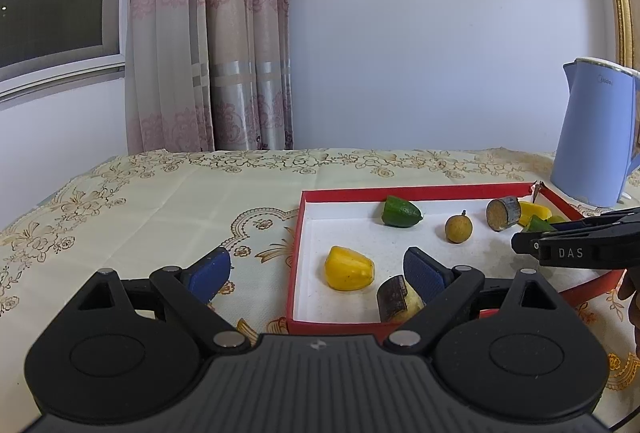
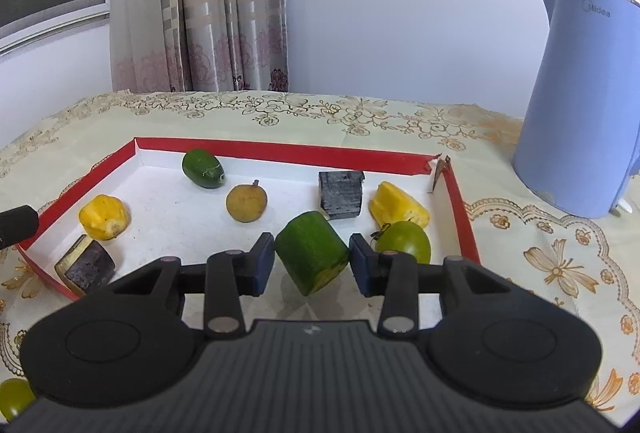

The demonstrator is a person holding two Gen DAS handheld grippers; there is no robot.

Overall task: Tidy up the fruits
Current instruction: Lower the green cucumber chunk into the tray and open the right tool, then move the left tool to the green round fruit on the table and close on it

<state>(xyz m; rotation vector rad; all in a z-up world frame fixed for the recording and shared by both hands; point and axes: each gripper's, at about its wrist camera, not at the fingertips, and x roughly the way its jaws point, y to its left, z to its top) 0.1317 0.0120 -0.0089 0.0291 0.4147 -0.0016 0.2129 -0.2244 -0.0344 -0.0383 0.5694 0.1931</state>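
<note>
From my left wrist, my left tongs (image 1: pixel 316 271) stand wide, holding nothing, above the near left corner of the red tray (image 1: pixel 416 192) on the desk (image 1: pixel 168 201). A yellow fruit piece (image 1: pixel 349 269) lies between them.

From my right wrist, my right tongs (image 2: pixel 312 258) grip a green fruit chunk (image 2: pixel 312 258) near the tray's front right corner, just beside a round green fruit (image 2: pixel 406 241).

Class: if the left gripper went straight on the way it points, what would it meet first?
Probably the tray's red near wall, which sits between the open jaws; the yellow fruit piece lies just beyond. Depth is unclear.
</note>
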